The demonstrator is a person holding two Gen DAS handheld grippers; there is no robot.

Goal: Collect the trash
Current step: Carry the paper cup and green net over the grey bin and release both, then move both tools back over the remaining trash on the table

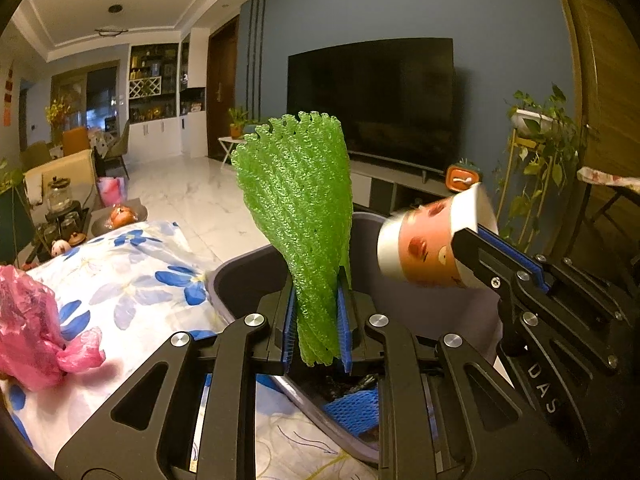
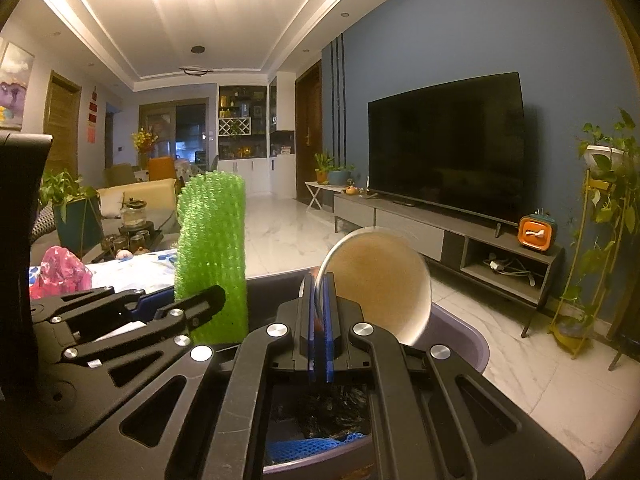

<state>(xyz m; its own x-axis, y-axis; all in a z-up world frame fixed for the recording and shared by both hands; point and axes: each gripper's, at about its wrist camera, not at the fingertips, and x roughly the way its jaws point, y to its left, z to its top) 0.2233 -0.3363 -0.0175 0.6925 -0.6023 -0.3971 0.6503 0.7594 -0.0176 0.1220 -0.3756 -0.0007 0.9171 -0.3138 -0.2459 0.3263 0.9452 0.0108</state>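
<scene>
Here, left hand-held gripper (image 1: 316, 330) clamps green foam mesh sleeve (image 1: 298, 216), right hand-held gripper (image 2: 319, 322) pinches rim of printed paper cup (image 2: 380, 280); both poised over purple plastic bin (image 1: 248, 280), seemingly for dropping.

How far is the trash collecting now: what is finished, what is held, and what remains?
Done: a blue foam net already lies inside the grey bin. In hand: the left gripper is shut on a green foam net, and the right gripper pinches the rim of a paper cup, both above the bin. Left: dropping these two, then the pink plastic bag on the floral cloth.
</scene>
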